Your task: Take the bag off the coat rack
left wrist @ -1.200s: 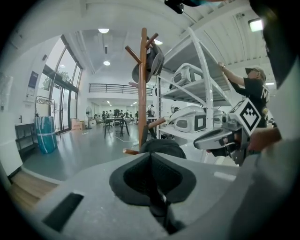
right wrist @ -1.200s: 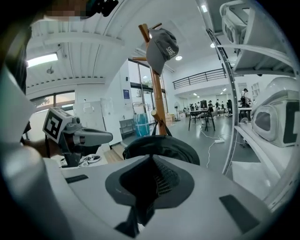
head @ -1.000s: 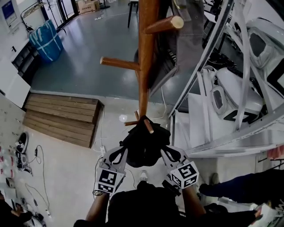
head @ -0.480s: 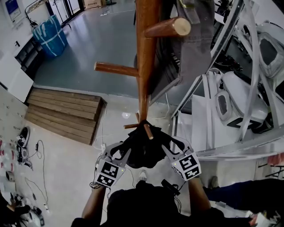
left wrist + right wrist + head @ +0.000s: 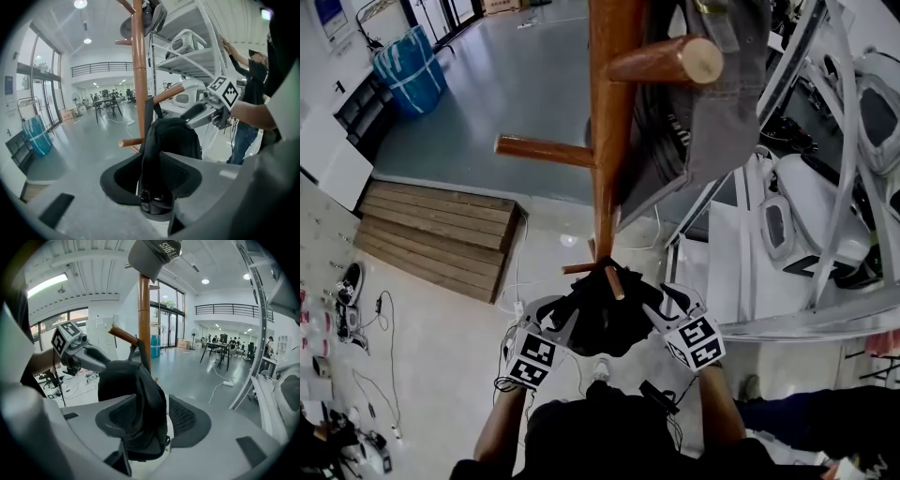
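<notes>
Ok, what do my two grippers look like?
The left gripper and right gripper are pale grey, with curved jaws lined in black textured pads, and each carries a white cube with black square markers. Forearms are bare. Both pairs of jaws are opening, the black bag between them.

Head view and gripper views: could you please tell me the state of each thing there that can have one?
bag: hanging on the rack's low peg, between both grippers.
left gripper: jaws opening, bag's edge between them, not pressed.
right gripper: jaws opening, bag between them, not pressed.
rack: upright.
cap: hanging high on the rack.
</notes>
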{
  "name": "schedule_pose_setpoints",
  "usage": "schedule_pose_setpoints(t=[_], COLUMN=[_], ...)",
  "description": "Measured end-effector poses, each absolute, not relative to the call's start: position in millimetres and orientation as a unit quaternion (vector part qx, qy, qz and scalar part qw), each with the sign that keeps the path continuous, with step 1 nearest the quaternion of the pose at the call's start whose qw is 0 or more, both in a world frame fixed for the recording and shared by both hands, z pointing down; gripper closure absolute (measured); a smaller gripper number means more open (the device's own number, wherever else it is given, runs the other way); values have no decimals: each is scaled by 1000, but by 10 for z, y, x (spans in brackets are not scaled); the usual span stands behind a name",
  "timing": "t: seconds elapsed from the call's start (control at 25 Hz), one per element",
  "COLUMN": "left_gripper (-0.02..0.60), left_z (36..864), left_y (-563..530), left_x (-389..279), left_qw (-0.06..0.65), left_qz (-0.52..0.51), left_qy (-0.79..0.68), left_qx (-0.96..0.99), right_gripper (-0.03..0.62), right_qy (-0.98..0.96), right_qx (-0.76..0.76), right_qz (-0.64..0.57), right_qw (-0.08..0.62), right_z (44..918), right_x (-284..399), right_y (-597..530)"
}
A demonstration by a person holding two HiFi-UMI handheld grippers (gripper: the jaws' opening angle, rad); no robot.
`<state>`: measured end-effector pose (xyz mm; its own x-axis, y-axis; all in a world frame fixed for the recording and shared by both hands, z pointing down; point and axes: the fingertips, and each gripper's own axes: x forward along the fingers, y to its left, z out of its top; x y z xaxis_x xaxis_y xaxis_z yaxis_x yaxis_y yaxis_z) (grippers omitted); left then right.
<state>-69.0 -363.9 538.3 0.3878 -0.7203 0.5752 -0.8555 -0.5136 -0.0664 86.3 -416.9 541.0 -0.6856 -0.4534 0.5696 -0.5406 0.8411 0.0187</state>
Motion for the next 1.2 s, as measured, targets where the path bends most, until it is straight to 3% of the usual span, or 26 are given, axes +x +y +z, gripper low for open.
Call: schedule_pose_setpoints(t=[0.72,1.2], left_gripper=[454,499], left_z=[5672,5654], left_y=[-3801,-3769], left_x=[-629,-618], left_qw=[132,118], left_qz=[290,295], left_qy=[-479,-476], left_qx=[818,820], right_gripper=[405,503], right_qy=[-910,-907], right_qx=[256,267], right_qz=[105,98], right_qw=[308,312], right_z=[5721,5716], right_x=[759,755], right_y=[-4264,-4217])
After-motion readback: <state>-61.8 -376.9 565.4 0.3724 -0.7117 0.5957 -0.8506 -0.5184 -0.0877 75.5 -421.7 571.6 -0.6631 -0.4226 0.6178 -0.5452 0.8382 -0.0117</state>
